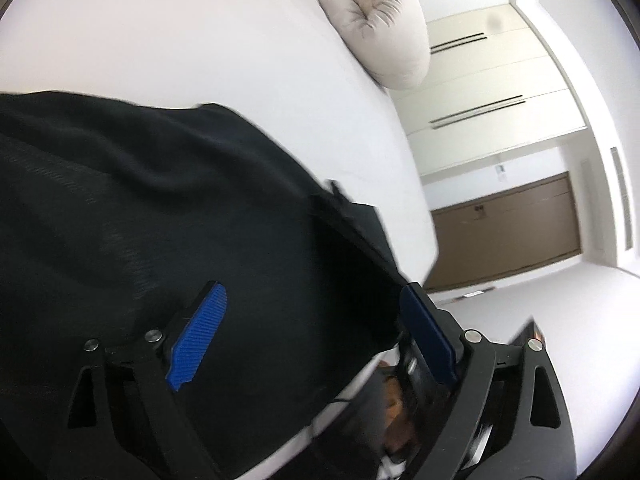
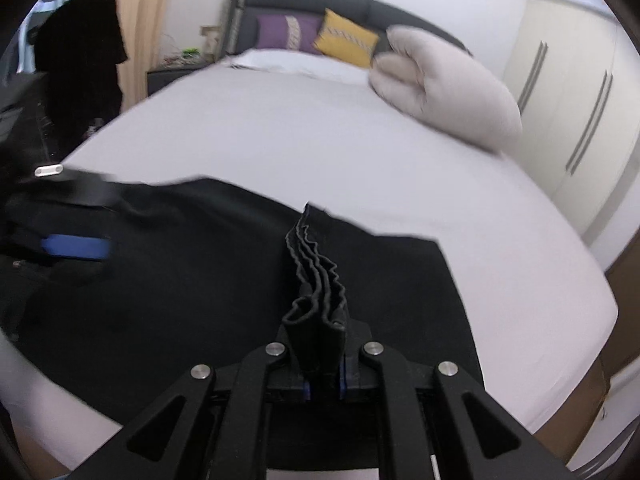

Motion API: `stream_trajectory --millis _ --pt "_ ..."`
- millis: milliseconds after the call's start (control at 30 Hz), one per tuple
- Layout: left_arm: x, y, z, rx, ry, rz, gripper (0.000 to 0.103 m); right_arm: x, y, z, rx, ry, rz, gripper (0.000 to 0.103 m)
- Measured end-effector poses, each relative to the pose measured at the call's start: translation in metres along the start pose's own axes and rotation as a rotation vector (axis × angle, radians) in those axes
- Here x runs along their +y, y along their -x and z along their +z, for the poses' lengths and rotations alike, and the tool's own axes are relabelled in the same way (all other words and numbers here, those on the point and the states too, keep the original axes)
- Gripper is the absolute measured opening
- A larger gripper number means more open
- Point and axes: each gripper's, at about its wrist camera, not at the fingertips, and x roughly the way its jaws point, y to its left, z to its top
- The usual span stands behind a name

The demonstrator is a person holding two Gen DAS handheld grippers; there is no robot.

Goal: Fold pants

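Note:
Black pants (image 2: 192,264) lie spread on a white bed (image 2: 320,140). In the left wrist view the pants (image 1: 160,208) fill the left and middle. My left gripper (image 1: 316,316) is open, its blue pads wide apart just above the cloth, holding nothing. It also shows at the left of the right wrist view (image 2: 76,246). My right gripper (image 2: 324,376) is shut on a bunched, pleated edge of the pants (image 2: 316,280), which stands up between the fingers.
A rolled beige duvet (image 2: 444,84) lies on the far right of the bed, also in the left wrist view (image 1: 376,20). Purple and yellow cushions (image 2: 316,36) sit at the headboard. White wardrobes (image 2: 568,92) stand to the right. A brown door (image 1: 504,232) is beyond the bed.

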Motion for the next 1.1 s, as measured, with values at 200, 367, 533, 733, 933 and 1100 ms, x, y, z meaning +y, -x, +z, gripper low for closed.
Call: stream_trajectory --millis 200,367,533,733,933,1100 --pt "-0.006 -0.025 0.027 0.120 0.035 0.001 0.090 0.063 0.011 0.013 -0.027 0.107 0.060 0.011" --pt "-0.007 -0.024 0.036 0.182 -0.024 0.048 0.018 0.096 0.014 0.018 -0.037 0.210 0.094 0.010" --pt "-0.012 -0.003 0.046 0.169 -0.093 0.069 0.007 0.111 0.016 0.031 -0.052 0.258 0.098 0.011" --pt "0.005 0.012 0.044 0.155 -0.086 0.116 0.007 0.131 0.004 0.036 -0.031 0.316 0.119 0.011" --pt "0.045 0.005 0.036 0.150 -0.027 0.183 0.007 0.158 -0.030 0.021 0.074 0.352 0.177 0.012" --pt "0.054 0.015 0.029 0.106 0.000 0.211 0.009 0.152 -0.037 0.024 0.129 0.286 0.279 0.039"
